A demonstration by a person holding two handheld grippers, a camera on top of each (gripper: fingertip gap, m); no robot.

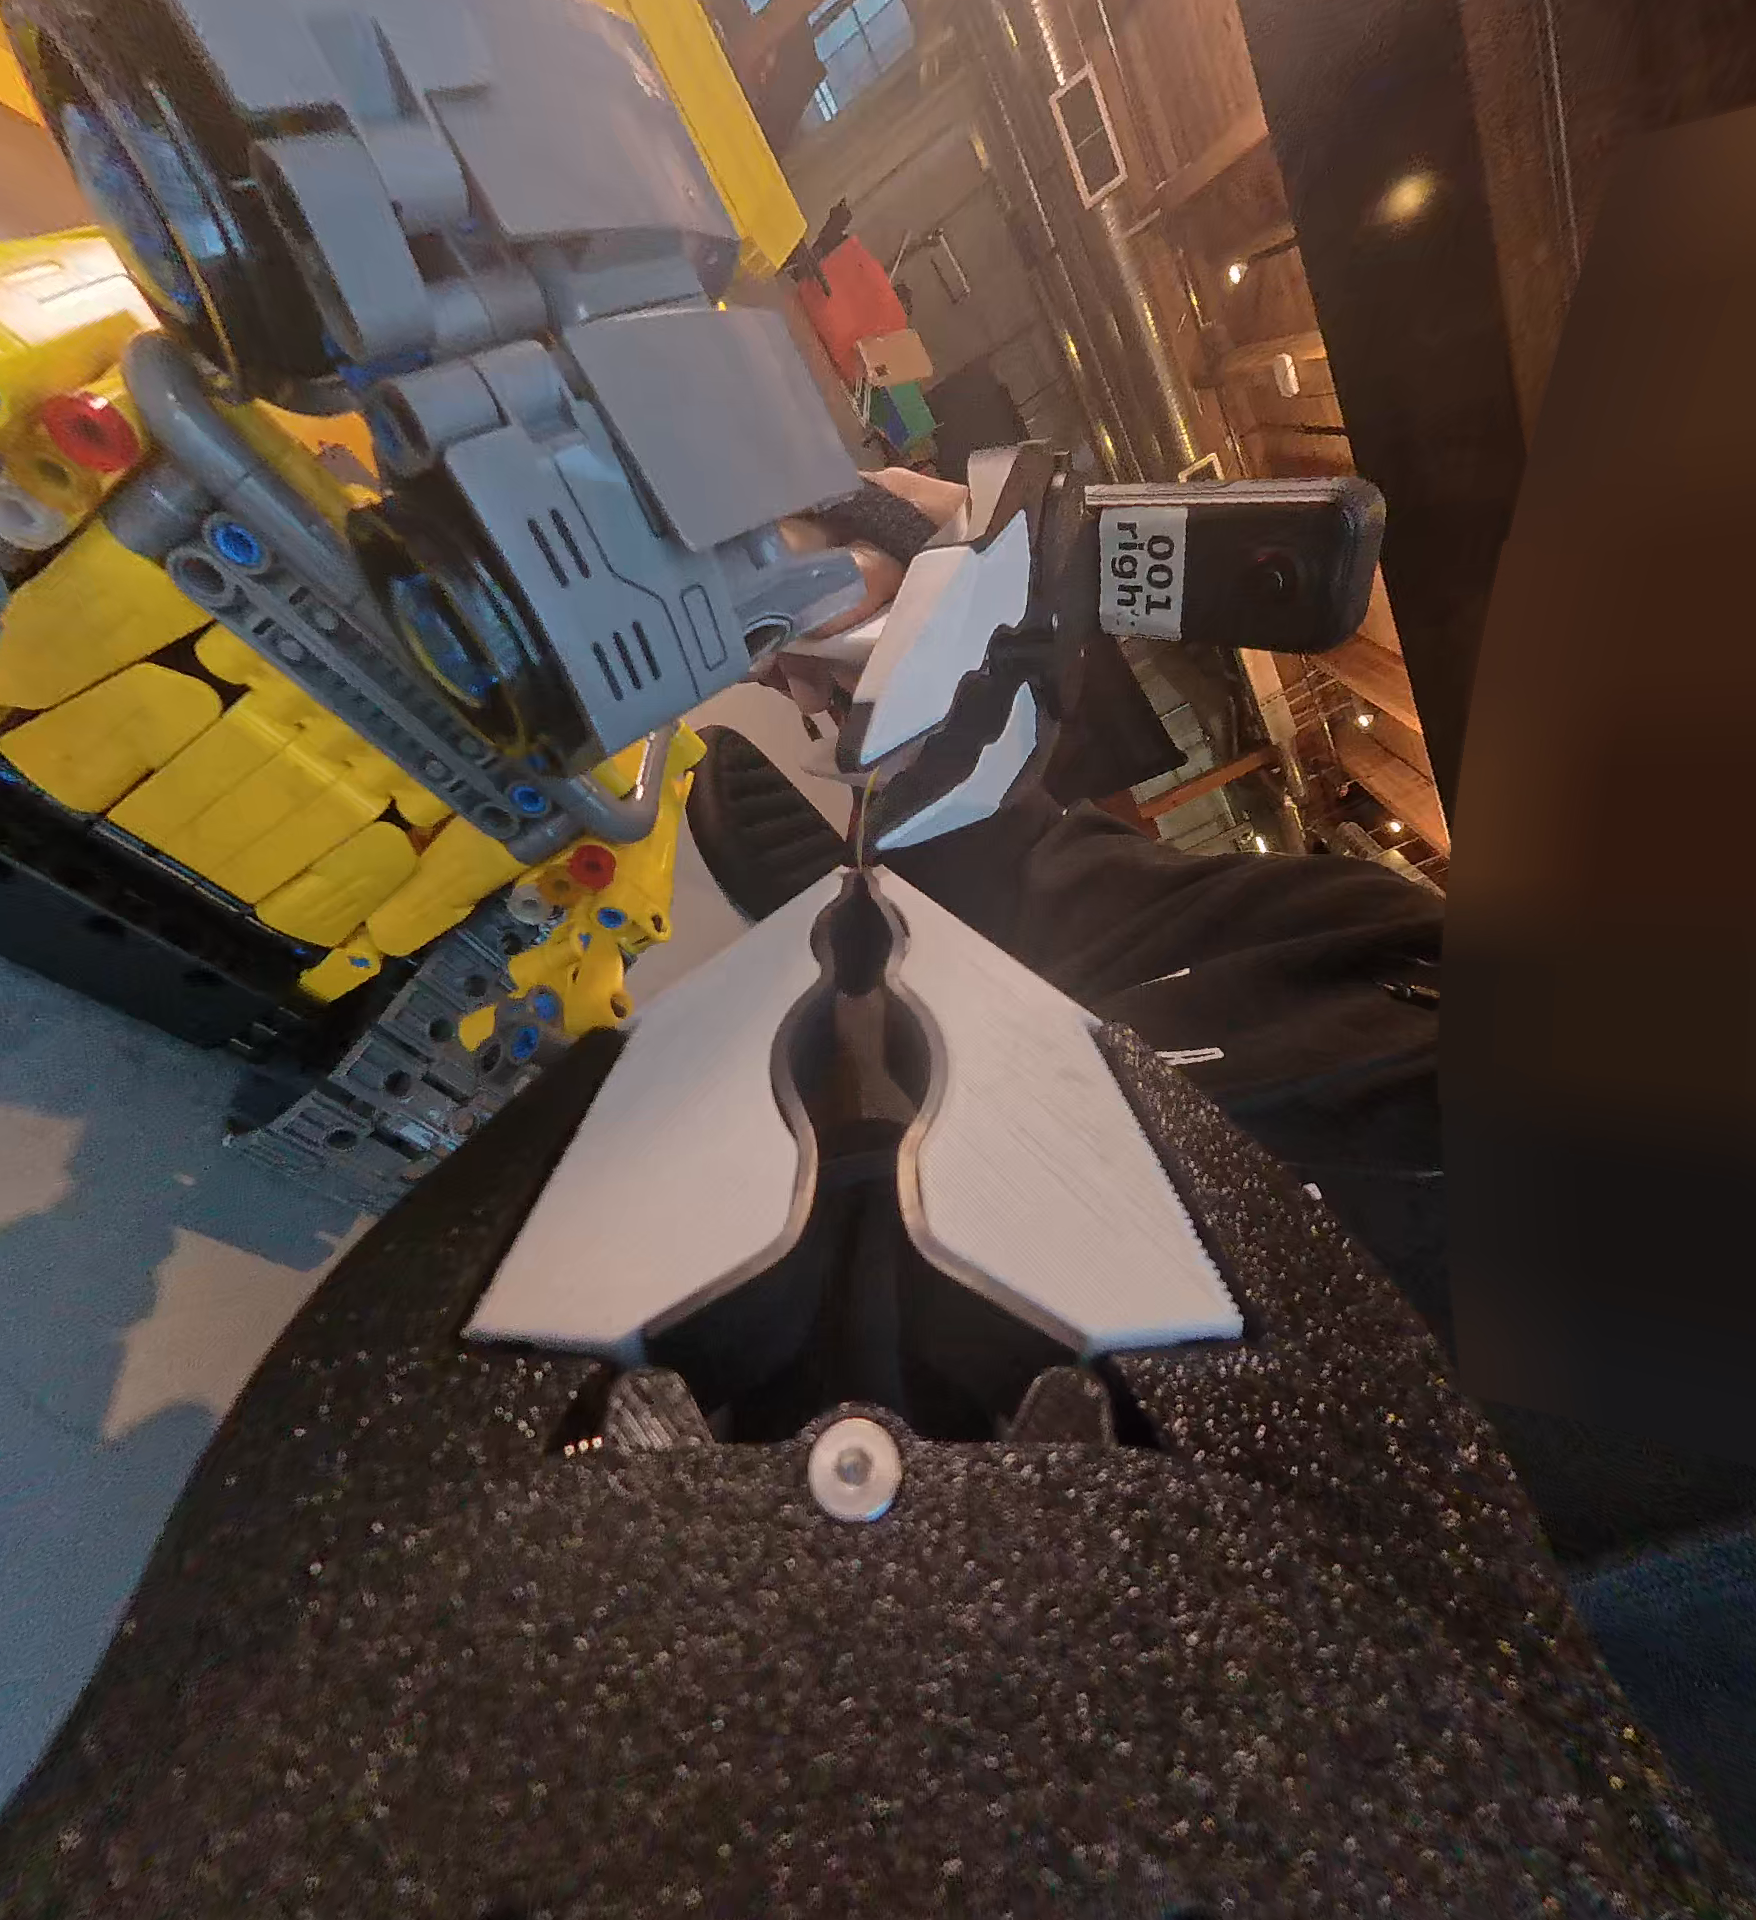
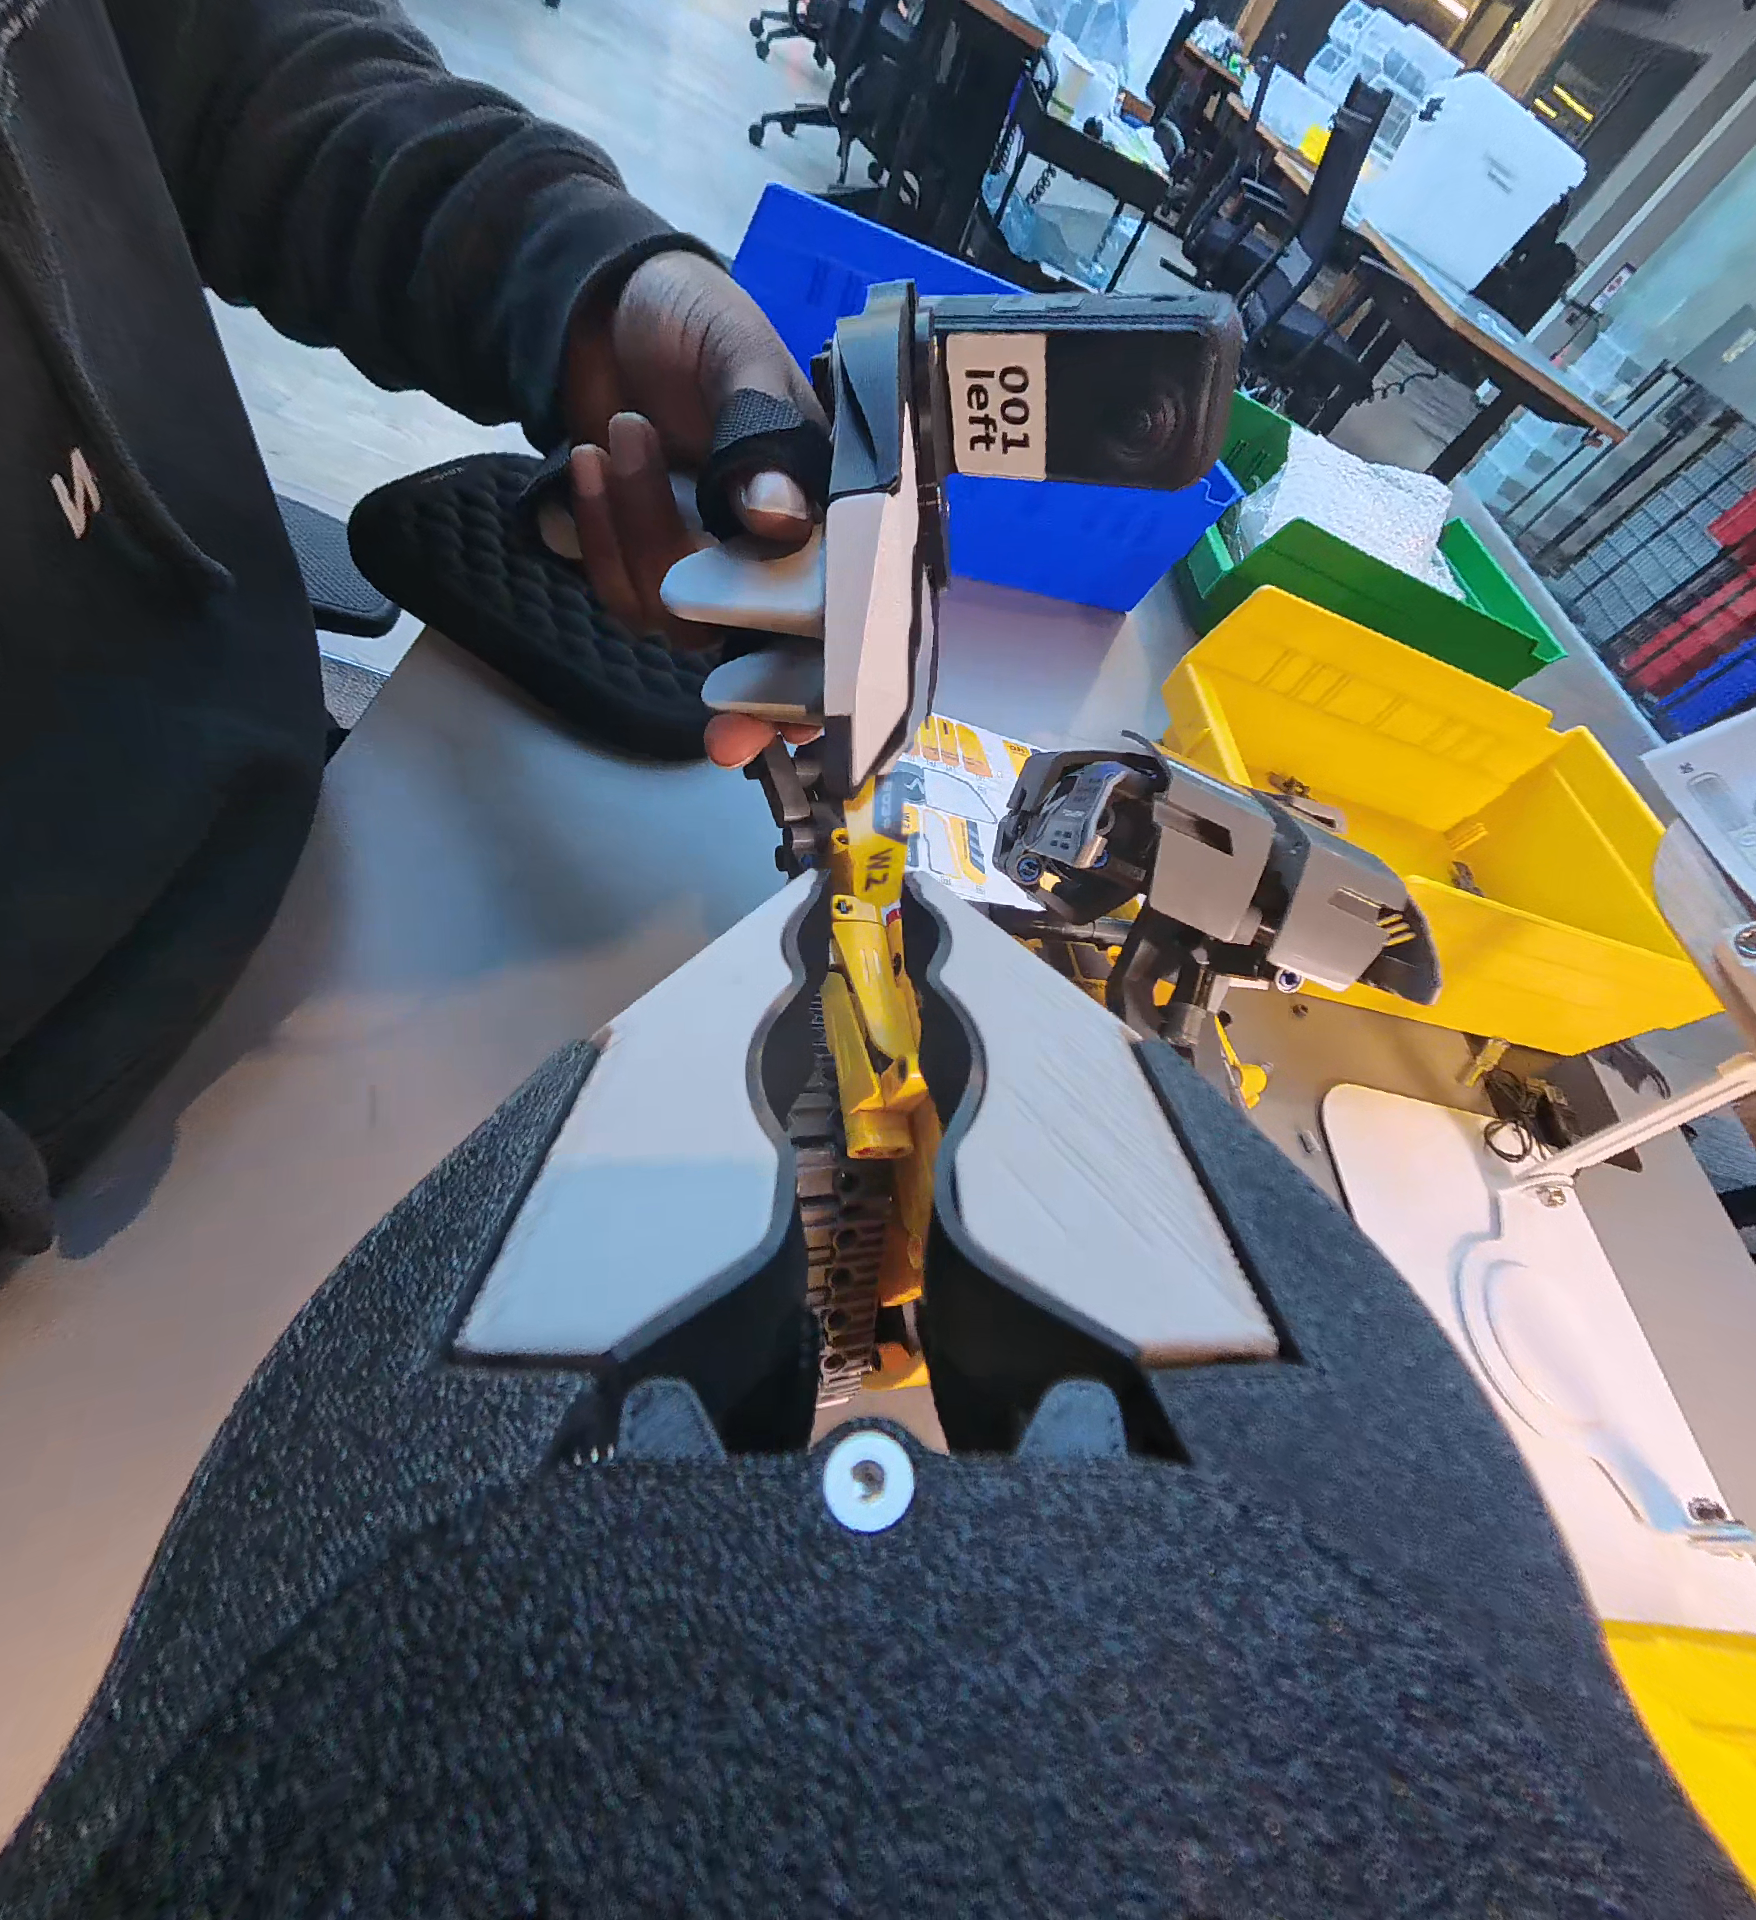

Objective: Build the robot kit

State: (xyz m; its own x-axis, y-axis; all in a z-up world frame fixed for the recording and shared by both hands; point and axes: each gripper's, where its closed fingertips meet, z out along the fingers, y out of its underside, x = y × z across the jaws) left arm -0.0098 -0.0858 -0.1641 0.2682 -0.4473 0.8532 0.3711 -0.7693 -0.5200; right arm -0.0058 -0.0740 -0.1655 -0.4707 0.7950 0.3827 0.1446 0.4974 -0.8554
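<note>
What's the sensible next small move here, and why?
Probably hold the right tongs steady and ease the left tongs slightly lower. The left ones are shut on a thin yellow sliver, tips nearly meeting the right ones, just above the yellow brick-built arm framed between the right fingers.

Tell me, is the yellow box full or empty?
Nearly empty: the yellow box shows its bare floor and inner walls, with only a few small bits lying inside.

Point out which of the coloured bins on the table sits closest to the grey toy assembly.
The yellow bin: the grey toy assembly overlaps its front wall in the right wrist view, while the green bin and the blue bin lie farther back.
</note>
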